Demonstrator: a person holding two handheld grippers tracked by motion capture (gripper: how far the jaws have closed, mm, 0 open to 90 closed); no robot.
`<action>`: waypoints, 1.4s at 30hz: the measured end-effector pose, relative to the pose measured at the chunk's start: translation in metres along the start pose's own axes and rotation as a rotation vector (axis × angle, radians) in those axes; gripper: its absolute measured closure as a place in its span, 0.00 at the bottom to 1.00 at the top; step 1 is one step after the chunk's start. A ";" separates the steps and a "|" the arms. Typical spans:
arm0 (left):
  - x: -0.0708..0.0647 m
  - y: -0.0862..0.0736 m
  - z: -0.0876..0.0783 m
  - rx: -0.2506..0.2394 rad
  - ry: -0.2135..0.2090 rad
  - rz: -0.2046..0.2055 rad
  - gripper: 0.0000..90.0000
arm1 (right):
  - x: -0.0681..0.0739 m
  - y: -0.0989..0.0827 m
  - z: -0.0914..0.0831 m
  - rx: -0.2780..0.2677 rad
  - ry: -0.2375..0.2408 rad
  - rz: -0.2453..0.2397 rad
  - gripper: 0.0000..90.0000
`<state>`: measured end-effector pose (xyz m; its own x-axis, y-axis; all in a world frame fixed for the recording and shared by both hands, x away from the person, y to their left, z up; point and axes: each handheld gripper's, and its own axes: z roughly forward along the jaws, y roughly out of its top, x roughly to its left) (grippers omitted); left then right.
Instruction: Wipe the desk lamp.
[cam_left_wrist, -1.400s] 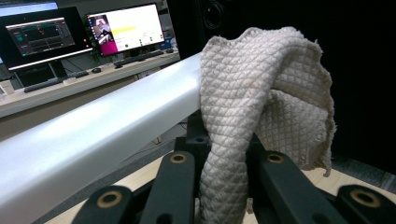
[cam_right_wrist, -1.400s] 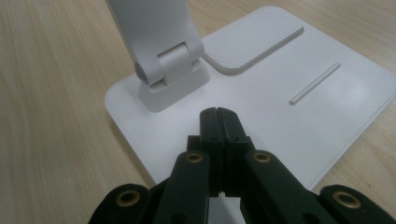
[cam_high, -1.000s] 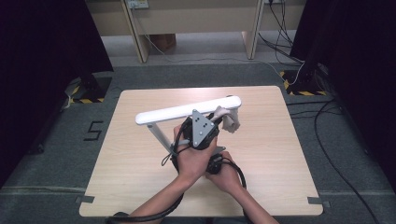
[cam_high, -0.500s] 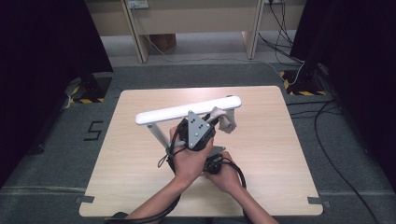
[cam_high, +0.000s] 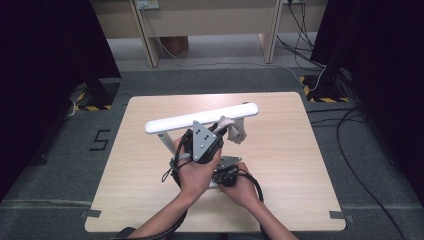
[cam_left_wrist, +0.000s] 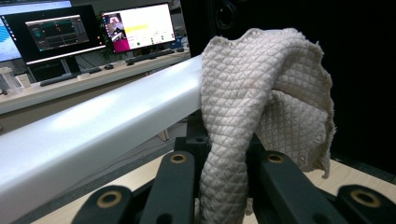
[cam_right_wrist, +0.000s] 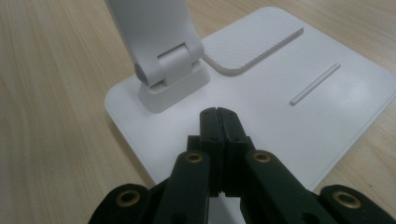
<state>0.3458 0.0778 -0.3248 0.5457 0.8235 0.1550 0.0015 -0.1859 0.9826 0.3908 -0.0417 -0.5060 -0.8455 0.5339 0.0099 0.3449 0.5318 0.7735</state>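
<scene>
Wiping a white desk lamp on the tabletop (cam_high: 280, 200). Left claw (cam_left_wrist: 224, 186) clamped on a cream waffle cloth (cam_left_wrist: 261, 93), pressed against the lamp's light bar (cam_high: 200, 118) near its 3 o'clock end. Bar's long axis running roughly 9 to 3 o'clock across the high view, slightly raised toward 3; most of its length stretching away from the cloth toward 9, so probably the direction for the next stroke. Right claw (cam_right_wrist: 218, 122) closed tight with nothing between its jaws, tips pressed on the lamp base (cam_right_wrist: 280, 121) just at 5 o'clock of the hinge (cam_right_wrist: 170, 70), apparently steadying it. Left hand nearer the bar.
</scene>
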 end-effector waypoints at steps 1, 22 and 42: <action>0.000 0.000 0.000 0.000 0.000 0.000 0.90 | 0.000 0.000 0.000 0.000 0.000 0.000 1.00; 0.009 -0.003 -0.008 -0.003 0.019 -0.006 0.90 | 0.001 0.000 0.000 0.006 -0.002 0.001 1.00; 0.015 -0.005 -0.016 -0.001 0.029 -0.001 0.90 | 0.001 0.001 0.000 0.008 -0.003 -0.001 1.00</action>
<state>0.3406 0.0993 -0.3260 0.5208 0.8391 0.1572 0.0011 -0.1848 0.9828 0.3907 -0.0408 -0.5053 -0.8445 0.5355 0.0070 0.3472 0.5376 0.7684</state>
